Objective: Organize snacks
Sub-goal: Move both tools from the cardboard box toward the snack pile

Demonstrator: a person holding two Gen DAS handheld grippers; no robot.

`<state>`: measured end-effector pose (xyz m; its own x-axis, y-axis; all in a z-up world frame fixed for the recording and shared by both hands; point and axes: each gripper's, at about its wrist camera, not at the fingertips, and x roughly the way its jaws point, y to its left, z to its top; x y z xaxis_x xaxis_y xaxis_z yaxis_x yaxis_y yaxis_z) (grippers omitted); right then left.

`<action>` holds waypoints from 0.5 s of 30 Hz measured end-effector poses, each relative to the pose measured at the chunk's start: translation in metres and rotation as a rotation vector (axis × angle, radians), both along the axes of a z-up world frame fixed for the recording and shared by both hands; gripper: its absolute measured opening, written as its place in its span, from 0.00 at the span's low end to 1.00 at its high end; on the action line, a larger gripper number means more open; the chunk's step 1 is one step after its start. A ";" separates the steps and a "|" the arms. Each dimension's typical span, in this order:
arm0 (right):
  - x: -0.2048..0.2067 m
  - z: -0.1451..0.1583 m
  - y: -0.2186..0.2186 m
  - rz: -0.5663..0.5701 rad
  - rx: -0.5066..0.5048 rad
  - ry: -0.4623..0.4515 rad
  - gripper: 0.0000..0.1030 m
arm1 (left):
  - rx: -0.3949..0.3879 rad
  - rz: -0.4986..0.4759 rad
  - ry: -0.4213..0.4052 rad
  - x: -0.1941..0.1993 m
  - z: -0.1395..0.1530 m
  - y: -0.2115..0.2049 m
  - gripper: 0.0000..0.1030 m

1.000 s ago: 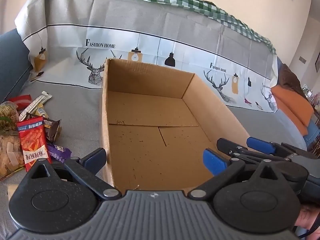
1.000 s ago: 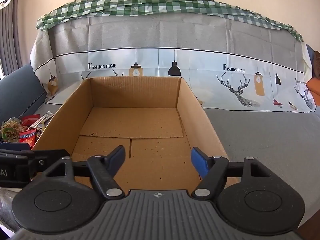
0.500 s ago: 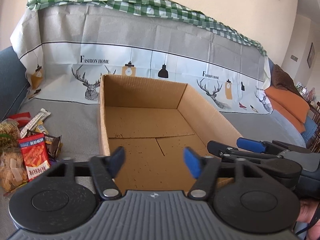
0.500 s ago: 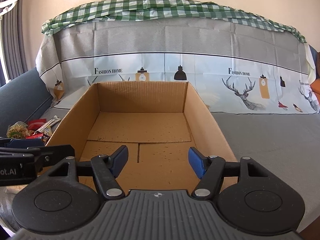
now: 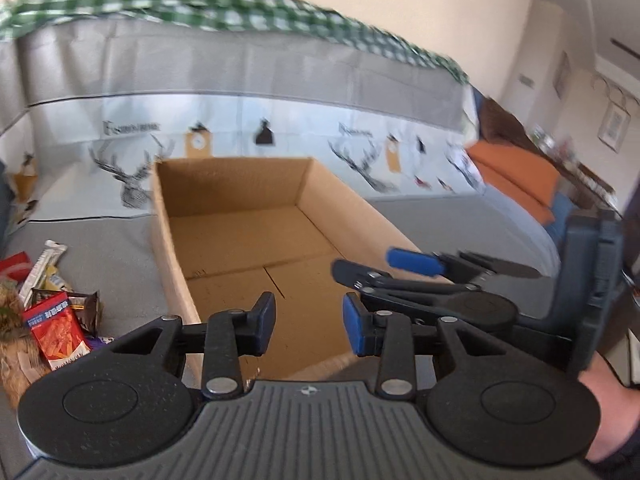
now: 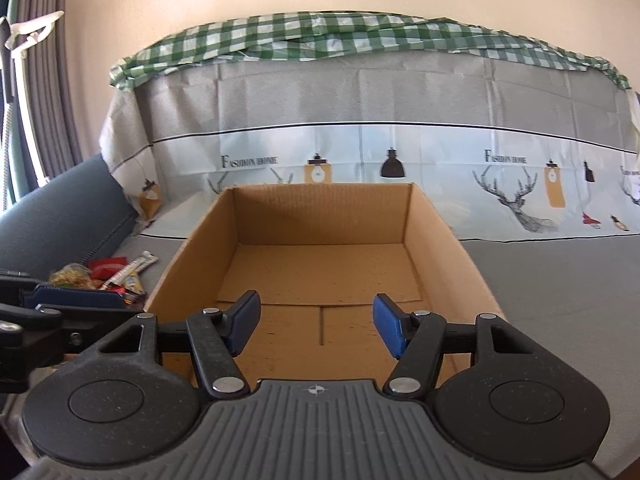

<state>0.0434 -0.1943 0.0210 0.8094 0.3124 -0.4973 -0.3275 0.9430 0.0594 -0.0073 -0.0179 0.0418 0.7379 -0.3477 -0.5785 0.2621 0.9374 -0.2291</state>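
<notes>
Grey cloth-covered sofa seat (image 6: pixel 560 280) before a deer-print drape (image 6: pixel 400 152). Left tool (image 5: pixel 310 326), jaws just closing, narrowly parted, grips nothing; right tool (image 6: pixel 316 326) half open, empty. Both hover over the empty open brown cardboard box (image 6: pixel 440 248). Mixed snack packets (image 5: pixel 52 320) lie left of it.

Motion is blurring the checked cloth (image 5: pixel 224 12) and the printed lettering (image 5: pixel 130 127) beyond reading. The picture's left edge is cutting off the snack pile (image 5: pixel 44 320); the gripper body is hiding the cardboard box's (image 6: pixel 452 248) near wall.
</notes>
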 end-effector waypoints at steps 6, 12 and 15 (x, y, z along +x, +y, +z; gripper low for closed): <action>-0.011 0.008 0.009 0.021 0.045 -0.053 0.58 | 0.058 -0.071 -0.034 -0.011 0.015 0.013 0.40; -0.012 0.012 0.027 0.035 0.100 -0.057 0.53 | 0.092 -0.129 -0.091 -0.024 0.003 0.040 0.39; -0.014 0.010 0.045 0.046 0.113 -0.060 0.53 | 0.138 -0.132 -0.120 -0.032 -0.014 0.056 0.39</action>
